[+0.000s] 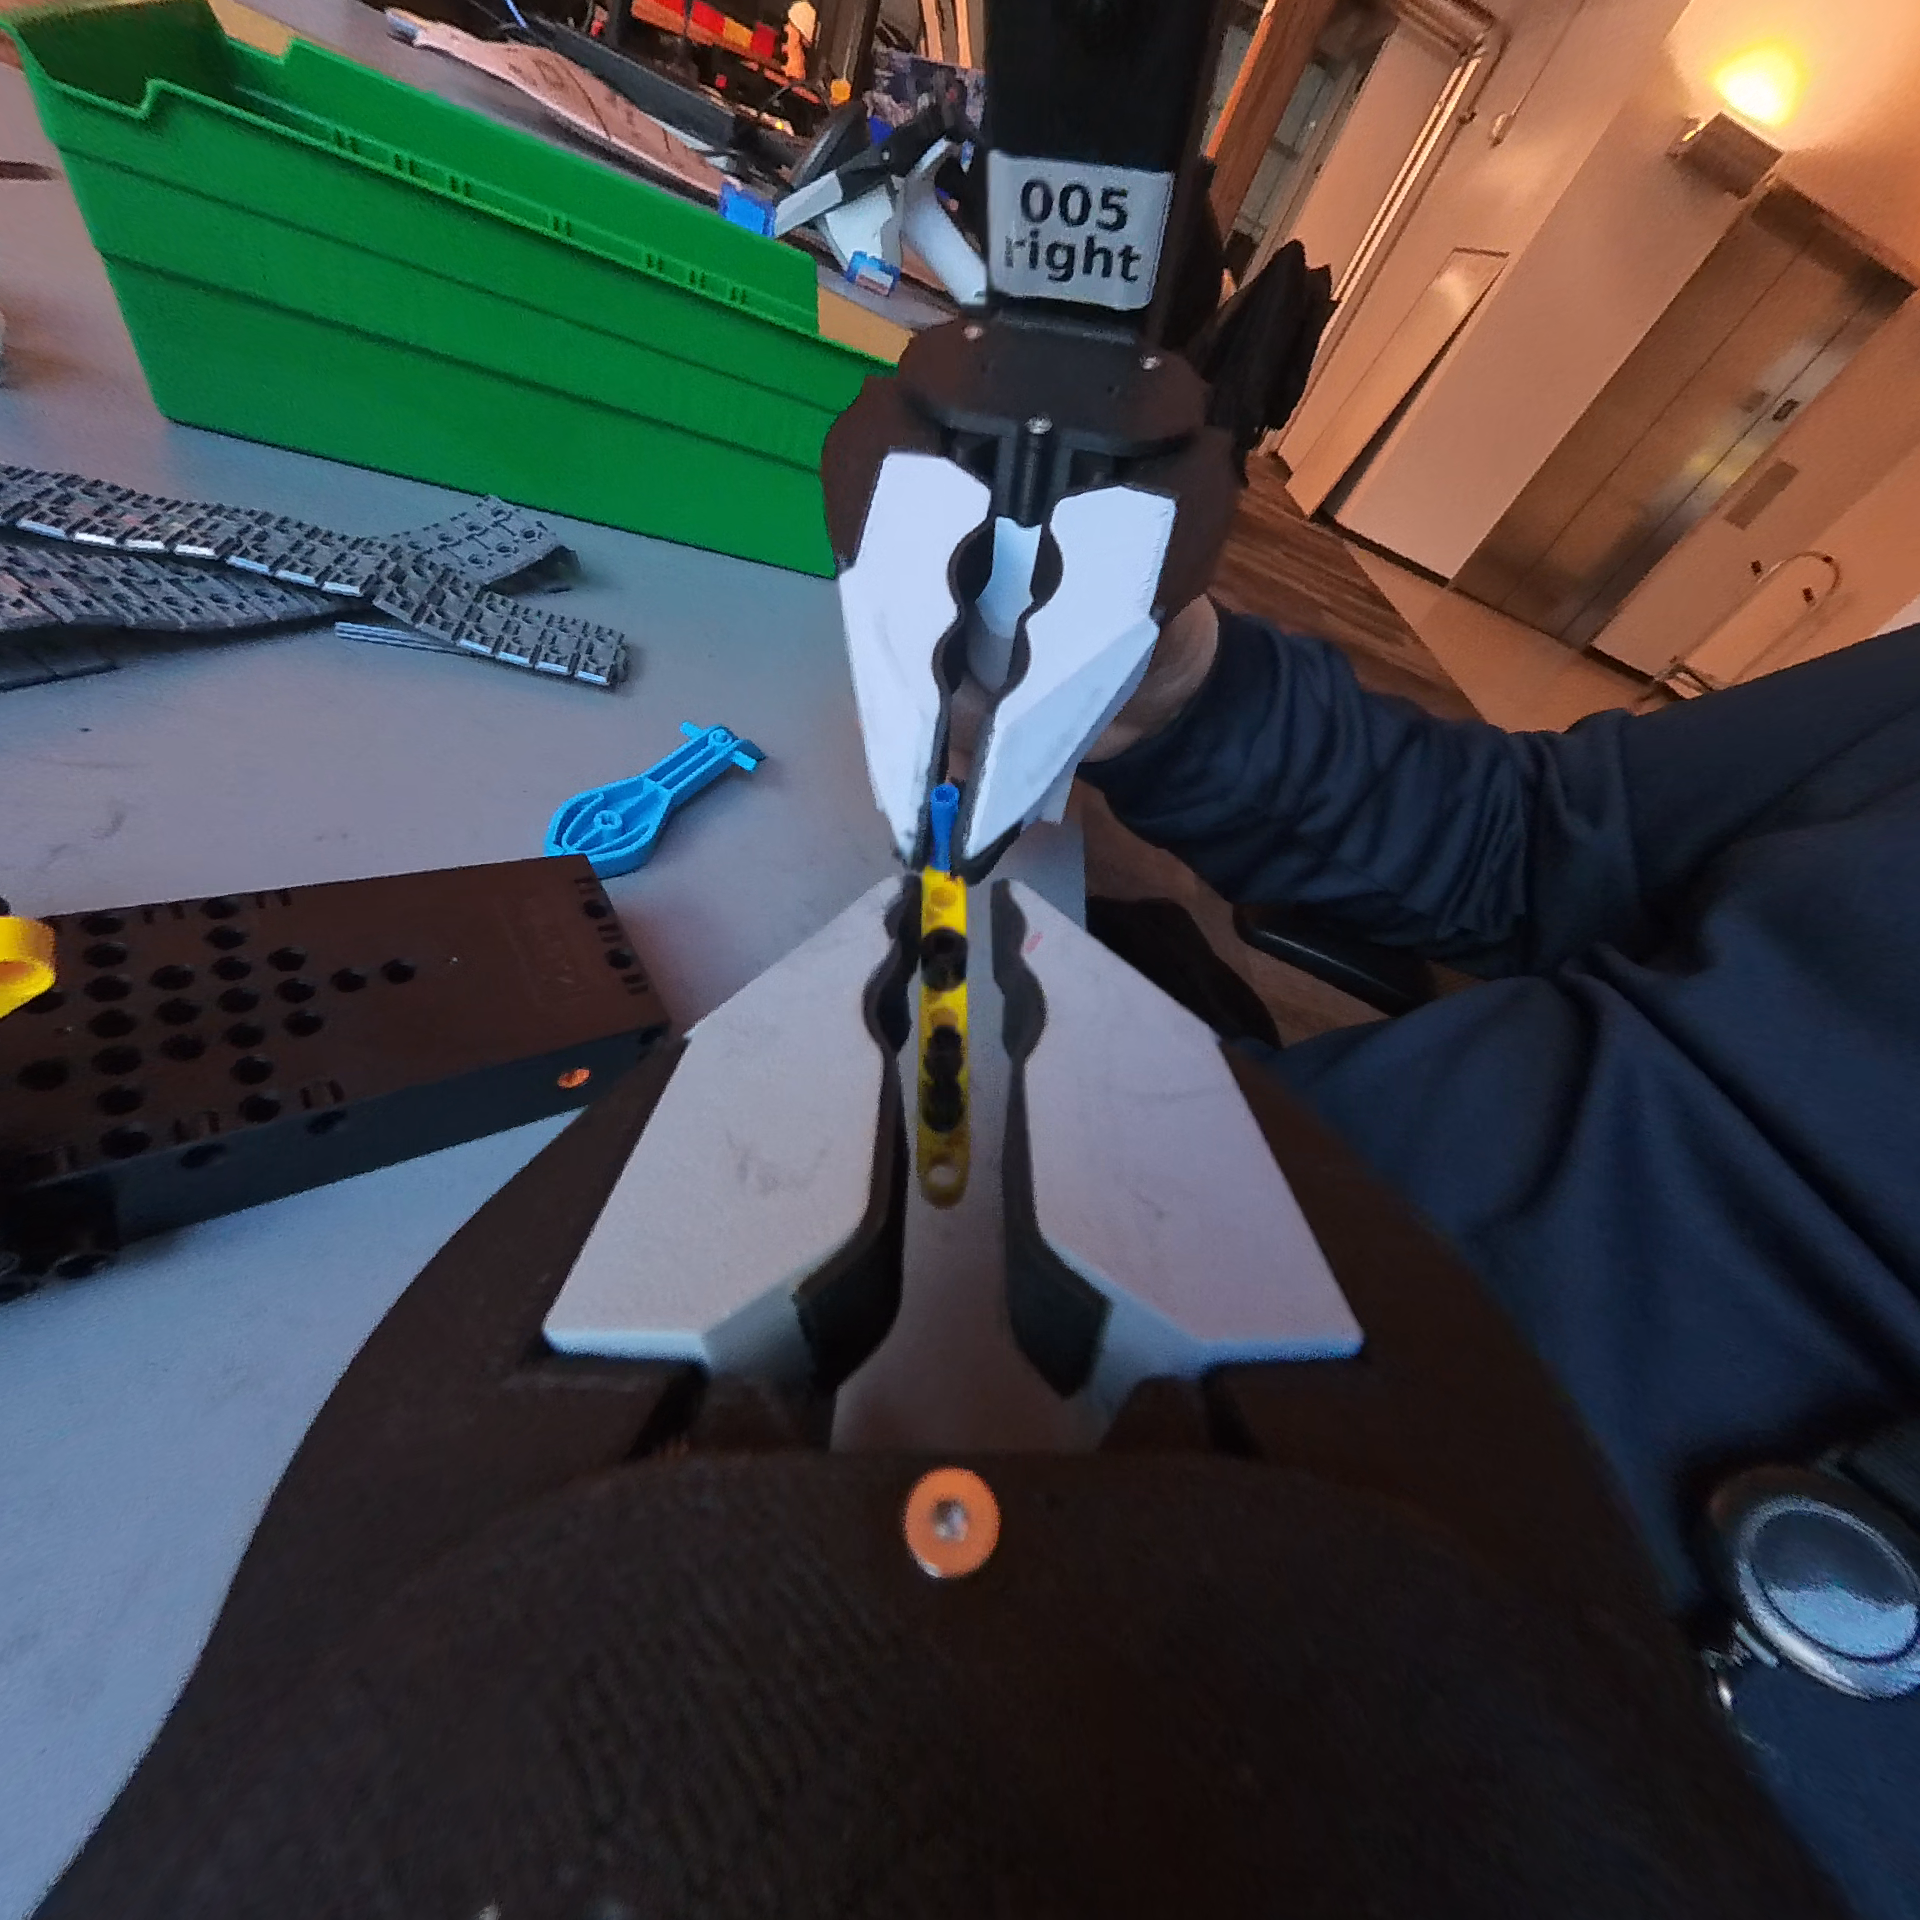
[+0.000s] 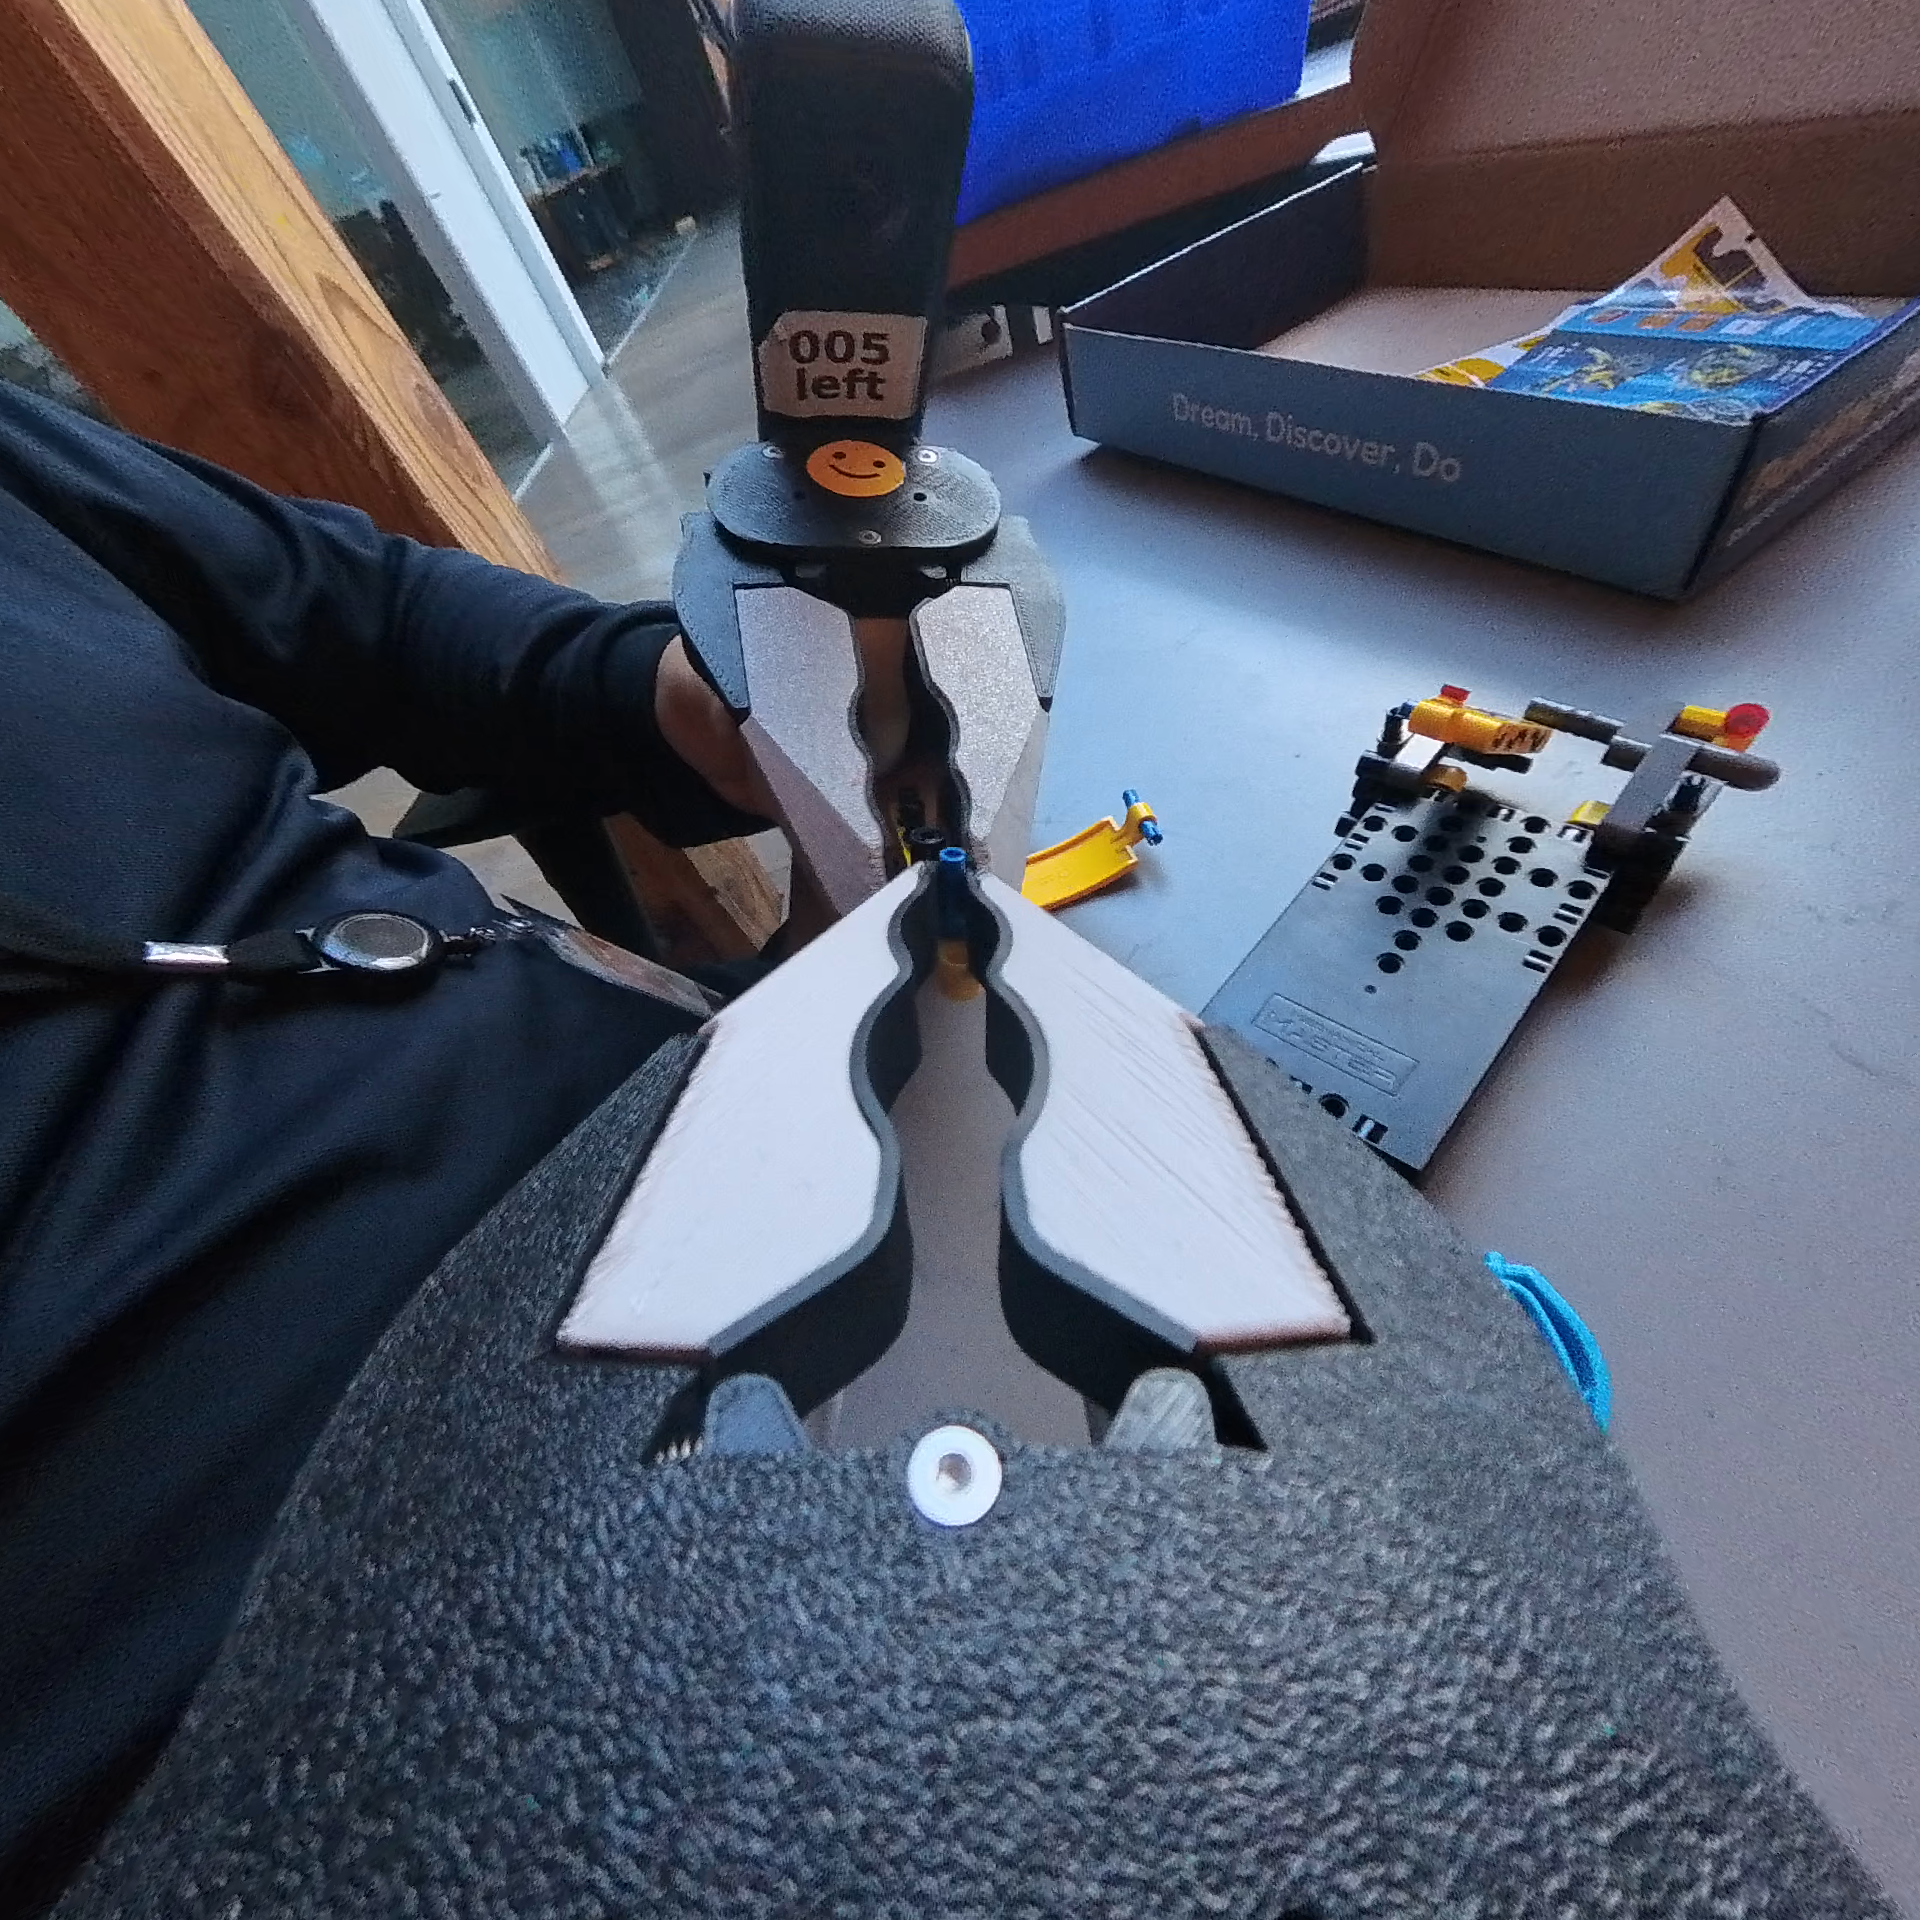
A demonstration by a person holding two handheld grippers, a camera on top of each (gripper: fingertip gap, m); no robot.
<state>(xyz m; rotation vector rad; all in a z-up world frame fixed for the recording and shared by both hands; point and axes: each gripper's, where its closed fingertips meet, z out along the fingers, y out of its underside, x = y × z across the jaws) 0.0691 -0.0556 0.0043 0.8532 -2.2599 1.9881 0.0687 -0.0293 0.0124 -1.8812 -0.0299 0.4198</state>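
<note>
Yellow beam (image 1: 943, 1039) between tool (image 1: 943, 904) fingers

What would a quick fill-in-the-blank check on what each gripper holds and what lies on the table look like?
1. The left gripper is shut on a ____ beam with a row of holes.
2. The right gripper pinches a small ____ pin, tip to tip with the left gripper.
3. The big bin at the back of the table is ____.
4. The perforated black plate lies ____ on the table.

Missing words: yellow; blue; green; flat
</note>
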